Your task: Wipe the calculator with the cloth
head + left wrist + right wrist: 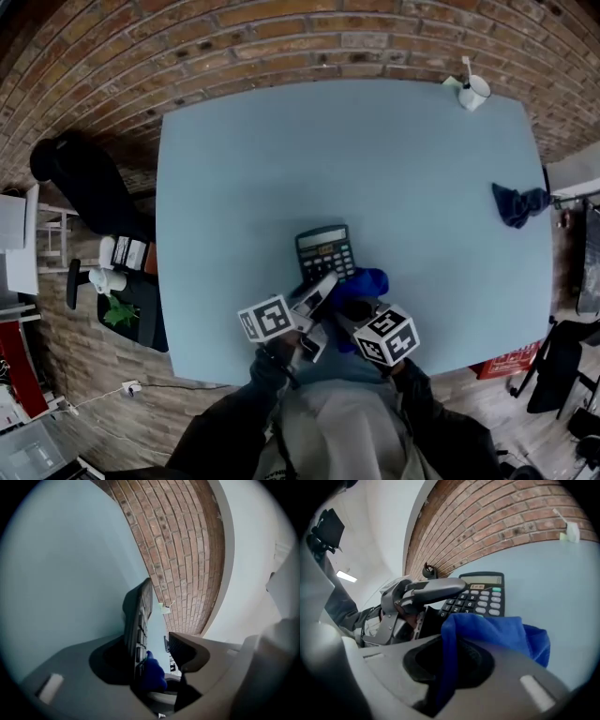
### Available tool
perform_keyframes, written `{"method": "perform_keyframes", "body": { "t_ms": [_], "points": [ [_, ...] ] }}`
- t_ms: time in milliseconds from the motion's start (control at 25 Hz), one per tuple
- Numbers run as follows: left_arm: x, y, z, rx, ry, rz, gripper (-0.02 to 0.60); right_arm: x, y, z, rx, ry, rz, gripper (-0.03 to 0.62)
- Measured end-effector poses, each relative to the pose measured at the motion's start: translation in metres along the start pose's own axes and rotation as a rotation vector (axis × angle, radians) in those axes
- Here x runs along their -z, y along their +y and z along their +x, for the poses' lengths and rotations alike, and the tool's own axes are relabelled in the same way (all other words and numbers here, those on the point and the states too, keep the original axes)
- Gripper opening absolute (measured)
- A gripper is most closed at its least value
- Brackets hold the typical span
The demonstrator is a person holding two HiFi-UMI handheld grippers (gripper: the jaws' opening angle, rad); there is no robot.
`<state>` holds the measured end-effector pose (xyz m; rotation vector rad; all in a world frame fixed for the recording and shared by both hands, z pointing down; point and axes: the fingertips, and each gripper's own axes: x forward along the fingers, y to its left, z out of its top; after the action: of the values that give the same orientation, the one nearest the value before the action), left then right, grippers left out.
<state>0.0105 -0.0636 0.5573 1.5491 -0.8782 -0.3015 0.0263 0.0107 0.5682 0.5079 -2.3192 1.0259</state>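
Head view: black calculator [326, 251] face-up, blue cloth [366, 283] bunched beside it.

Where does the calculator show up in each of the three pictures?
Head view: the calculator lies keys-up just below the picture's centre.
Left gripper view: the calculator is seen edge-on, a dark upright slab in the lower middle.
Right gripper view: the calculator is in the middle, just behind the blue cloth.
Shared landmark: the brick wall beyond the table's far edge.
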Motion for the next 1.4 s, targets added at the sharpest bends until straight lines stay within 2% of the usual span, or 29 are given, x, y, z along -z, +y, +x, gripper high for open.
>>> {"method": "perform_keyframes", "body": {
  "t_ms": [120,280,440,520,600,760,880,1000,1080,1200,1320,1400],
  "points": [
    [0.006,0.001,-0.004,-0.039,0.056,0.033,0.316,-0.003,-0.01,-0.003,0.015,-0.035,0.03,0.046],
    [0.024,0.015,-0.022,-0.139,0.143,0.029,0.324,-0.008,-0.022,-0.008,0.056,-0.075,0.048,0.046],
    [0.024,0.016,-0.048,-0.162,0.123,0.026,0.319,-0.013,-0.031,-0.008,0.077,-0.086,0.071,0.046],
    [0.017,0.017,-0.059,-0.166,0.079,0.044,0.286,-0.011,-0.031,-0.006,0.064,-0.061,0.082,0.047],
    [0.012,0.017,-0.068,-0.159,0.036,0.058,0.219,-0.007,-0.029,-0.011,0.064,-0.052,0.101,0.048],
    [0.011,0.007,-0.082,-0.116,-0.015,0.082,0.128,0.015,-0.031,-0.039,0.118,-0.034,0.124,0.048],
    [0.015,0.003,-0.093,-0.094,-0.024,0.095,0.101,0.03,-0.036,-0.07,0.238,0.004,0.024,0.048],
    [0.011,-0.001,-0.109,-0.087,-0.052,0.121,0.09,0.028,-0.046,-0.097,0.474,0.049,-0.22,0.052],
    [0.012,-0.005,-0.113,-0.079,-0.07,0.13,0.084,0.009,-0.047,-0.117,0.608,-0.045,-0.373,0.08],
    [0.013,-0.015,-0.118,-0.063,-0.087,0.157,0.084,-0.021,-0.036,-0.141,0.745,-0.216,-0.519,0.112],
    [0.008,-0.025,-0.127,-0.066,-0.118,0.212,0.084,-0.04,-0.024,-0.17,0.911,-0.331,-0.597,0.112],
    [0.006,-0.029,-0.131,-0.063,-0.132,0.23,0.084,-0.045,-0.015,-0.184,0.945,-0.392,-0.593,0.11]
  ]
}}
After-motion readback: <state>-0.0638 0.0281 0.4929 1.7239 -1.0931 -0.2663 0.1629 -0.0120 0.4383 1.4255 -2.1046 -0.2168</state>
